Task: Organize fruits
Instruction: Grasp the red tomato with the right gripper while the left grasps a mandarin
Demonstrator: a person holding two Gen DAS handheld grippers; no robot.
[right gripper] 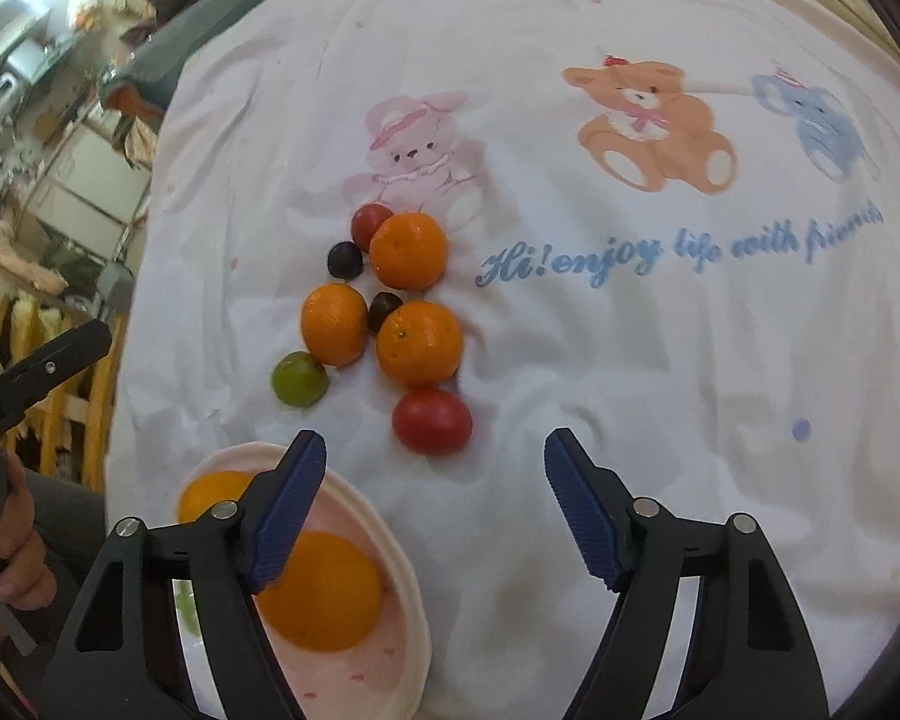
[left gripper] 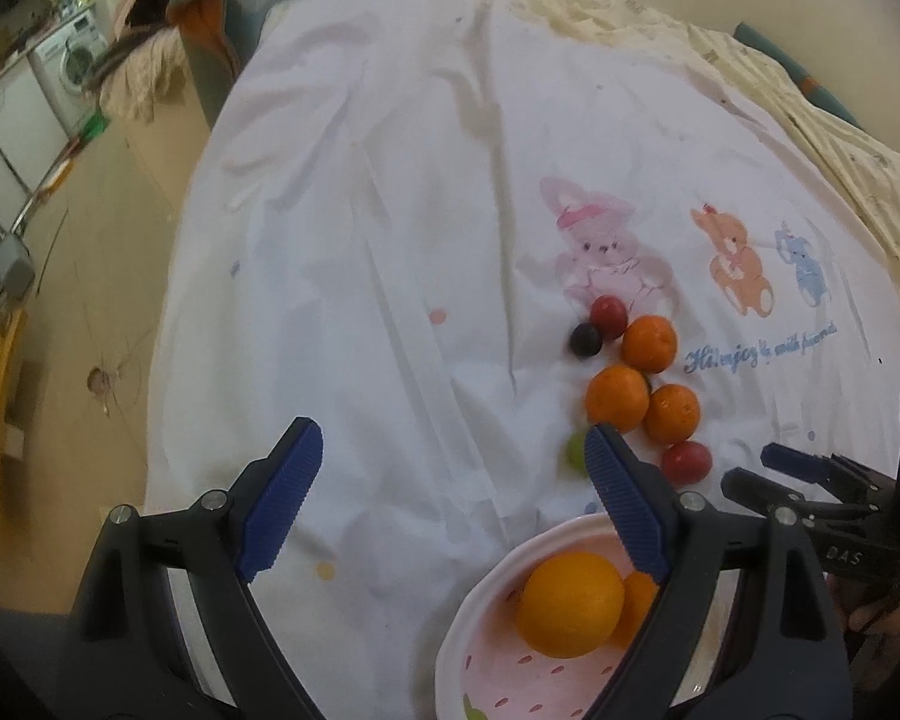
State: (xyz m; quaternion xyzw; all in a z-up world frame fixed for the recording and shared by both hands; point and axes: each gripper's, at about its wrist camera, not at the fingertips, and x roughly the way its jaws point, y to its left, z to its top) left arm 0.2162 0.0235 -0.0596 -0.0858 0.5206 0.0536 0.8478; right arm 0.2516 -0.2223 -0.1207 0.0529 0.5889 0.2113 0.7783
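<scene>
Right gripper point(right gripper: 435, 468) wide, empty; red fruit point(right gripper: 432, 421) lies just beyond its fingertips; left gripper point(left gripper: 456, 480) wide, farther left.

- Left hand-held gripper point(left gripper: 453, 441): angled steeply downward, jaws spread wide, nothing between the blue ribbed pads point(left gripper: 282, 498).
- Right hand-held gripper point(right gripper: 435, 450): also angled steeply downward, jaws apart and empty, blue pads point(right gripper: 585, 516) clear of any contact.
- Left hand point(right gripper: 12, 546): fingers wrapped around the black handle, seen at the right wrist view's left edge.
- Right hand point(left gripper: 882, 615): glimpsed only partly, gripping its handle.
</scene>
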